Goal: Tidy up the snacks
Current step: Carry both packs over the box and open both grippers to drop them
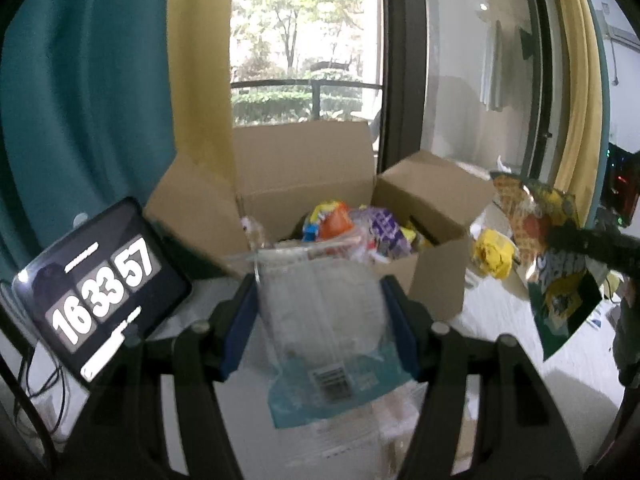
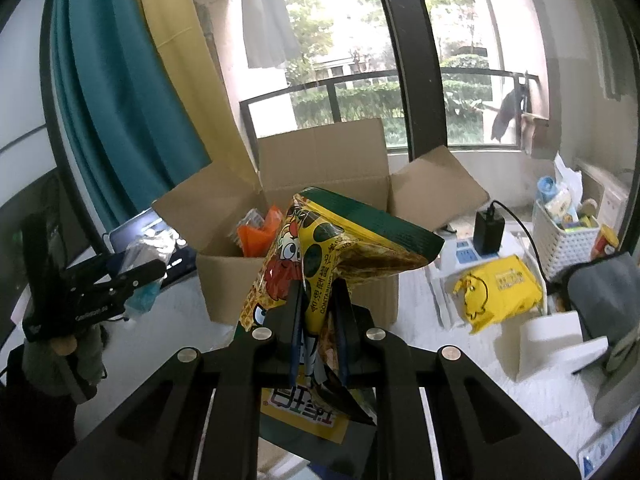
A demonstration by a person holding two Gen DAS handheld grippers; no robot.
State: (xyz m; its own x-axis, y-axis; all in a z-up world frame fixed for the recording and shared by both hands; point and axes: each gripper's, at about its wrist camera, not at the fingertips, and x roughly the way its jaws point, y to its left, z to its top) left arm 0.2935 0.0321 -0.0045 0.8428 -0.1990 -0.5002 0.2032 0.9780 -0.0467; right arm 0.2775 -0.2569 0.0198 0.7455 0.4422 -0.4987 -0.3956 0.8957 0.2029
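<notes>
An open cardboard box [image 1: 308, 176] holds several colourful snack packs [image 1: 340, 224]. In front of it, my left gripper [image 1: 320, 300] is shut on a clear plastic packet with a teal bottom [image 1: 320, 312], held between its blue pads. My right gripper [image 2: 318, 300] is shut on a yellow and green snack bag [image 2: 320, 256], lifted just before the box [image 2: 320, 160]. Each wrist view shows the other hand: the left gripper [image 2: 148, 268] with its clear packet [image 2: 140, 254] at the left, the right gripper [image 1: 560, 238] pinching the snack bag [image 1: 532, 216] at the right.
A tablet showing a clock [image 1: 100, 288] leans left of the box. Right of the box lie a yellow packet [image 2: 496, 292], a power strip with a black charger [image 2: 488, 232], a white basket of items [image 2: 568, 240], a white roll [image 2: 548, 340] and a grey cloth [image 2: 608, 292]. Curtains and windows stand behind.
</notes>
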